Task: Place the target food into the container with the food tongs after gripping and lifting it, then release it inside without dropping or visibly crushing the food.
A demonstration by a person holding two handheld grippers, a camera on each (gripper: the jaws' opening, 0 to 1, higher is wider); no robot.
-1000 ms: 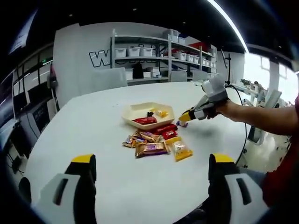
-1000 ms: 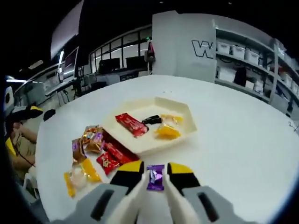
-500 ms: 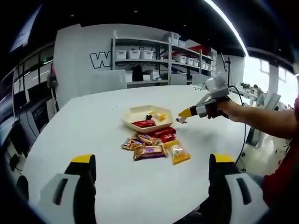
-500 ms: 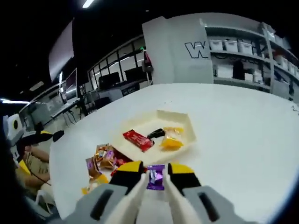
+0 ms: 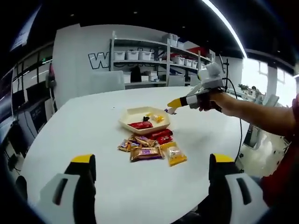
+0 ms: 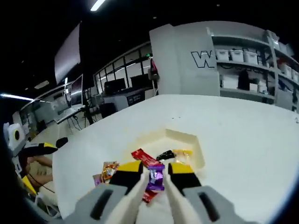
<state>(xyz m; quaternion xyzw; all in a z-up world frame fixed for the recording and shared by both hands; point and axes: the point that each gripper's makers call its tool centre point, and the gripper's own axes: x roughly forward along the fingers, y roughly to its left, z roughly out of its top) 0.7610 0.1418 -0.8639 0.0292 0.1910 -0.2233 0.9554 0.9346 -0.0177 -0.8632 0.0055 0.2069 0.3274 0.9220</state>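
The right hand-held gripper [image 6: 155, 175] is clamping a shiny purple candy [image 6: 156, 178] above the cream angular tray [image 6: 189, 140] on the smooth white desk [image 6: 243, 140]. The left hand-held gripper [image 5: 150, 170] is hanging with its jaws wide apart.

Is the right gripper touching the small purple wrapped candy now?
Touching. In the right gripper view, the right gripper has the small purple wrapped candy pinched between its yellow-tipped fingers, with no gap.

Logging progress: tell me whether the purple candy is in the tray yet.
Not yet. The purple candy is clamped in the right gripper above the tray.
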